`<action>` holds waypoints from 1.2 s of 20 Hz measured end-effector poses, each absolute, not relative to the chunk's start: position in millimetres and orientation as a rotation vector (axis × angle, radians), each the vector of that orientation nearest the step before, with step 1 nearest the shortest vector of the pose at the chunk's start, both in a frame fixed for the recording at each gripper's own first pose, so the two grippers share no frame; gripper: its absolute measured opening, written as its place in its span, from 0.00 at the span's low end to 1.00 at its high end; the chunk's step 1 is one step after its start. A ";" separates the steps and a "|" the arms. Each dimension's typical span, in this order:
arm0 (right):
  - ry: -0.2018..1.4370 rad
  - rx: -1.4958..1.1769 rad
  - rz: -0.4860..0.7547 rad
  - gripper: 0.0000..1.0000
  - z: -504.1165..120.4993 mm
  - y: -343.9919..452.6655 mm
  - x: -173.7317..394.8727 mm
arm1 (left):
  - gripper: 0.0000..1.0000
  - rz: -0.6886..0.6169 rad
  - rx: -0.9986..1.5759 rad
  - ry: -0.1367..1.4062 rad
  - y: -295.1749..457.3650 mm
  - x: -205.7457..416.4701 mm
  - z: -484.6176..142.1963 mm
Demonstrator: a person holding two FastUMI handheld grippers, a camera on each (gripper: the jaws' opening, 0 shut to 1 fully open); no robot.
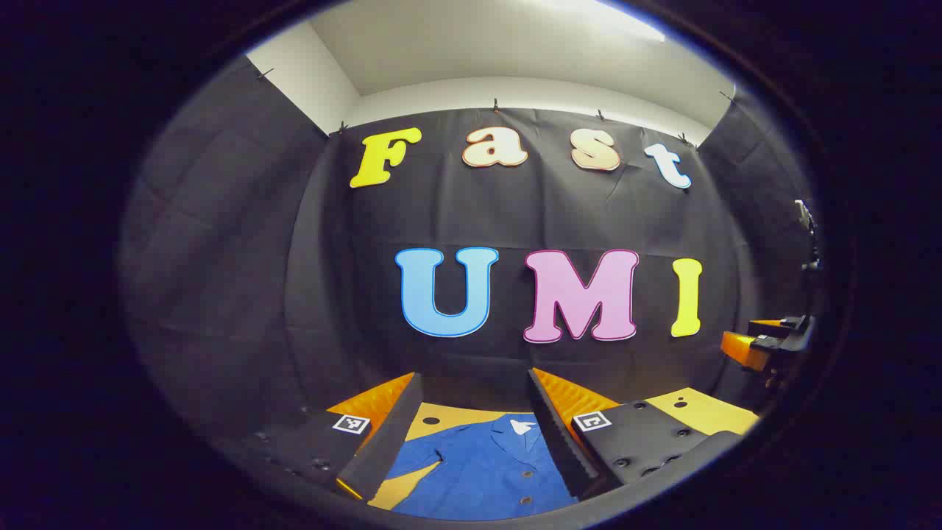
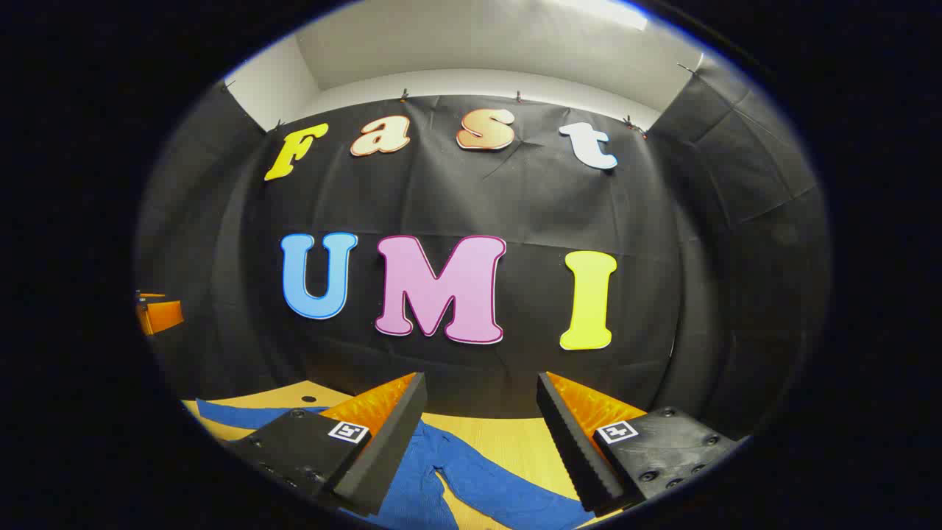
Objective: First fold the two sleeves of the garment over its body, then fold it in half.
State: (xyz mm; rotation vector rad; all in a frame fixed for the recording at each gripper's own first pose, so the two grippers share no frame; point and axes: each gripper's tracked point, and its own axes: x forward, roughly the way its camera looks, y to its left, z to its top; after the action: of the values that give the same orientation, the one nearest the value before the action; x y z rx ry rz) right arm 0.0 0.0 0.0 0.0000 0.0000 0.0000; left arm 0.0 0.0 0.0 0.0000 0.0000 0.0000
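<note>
A blue button-up garment (image 1: pixel 482 464) lies flat on the wooden table (image 1: pixel 706 408), collar toward the booth's wall. My left gripper (image 1: pixel 475 379) hovers above its body, fingers wide apart with nothing between them. A blue sleeve (image 2: pixel 478 478) stretches across the table beneath my right gripper (image 2: pixel 482 379), which is also open and empty, held above the cloth. The right gripper (image 1: pixel 765 342) appears at the far right edge of the left gripper view; an orange part of the left gripper (image 2: pixel 158 313) peeks in at the left edge of the right gripper view.
The black cloth wall (image 1: pixel 515 221) stands close behind the table's far edge. The tabletop (image 2: pixel 508 445) has a small dark hole (image 2: pixel 308 399) near the back.
</note>
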 end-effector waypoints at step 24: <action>-0.008 -0.058 0.009 0.96 1.9 -4.3 -30.3 | 0.83 -0.041 -0.021 -0.018 -10.7 3.5 -3.7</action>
State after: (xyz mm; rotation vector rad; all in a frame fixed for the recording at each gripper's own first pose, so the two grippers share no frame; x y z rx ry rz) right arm -30.3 -4.3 1.9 -0.0578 -0.0082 0.0088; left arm 3.5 -10.7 -3.7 -0.0212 -0.0178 -0.0406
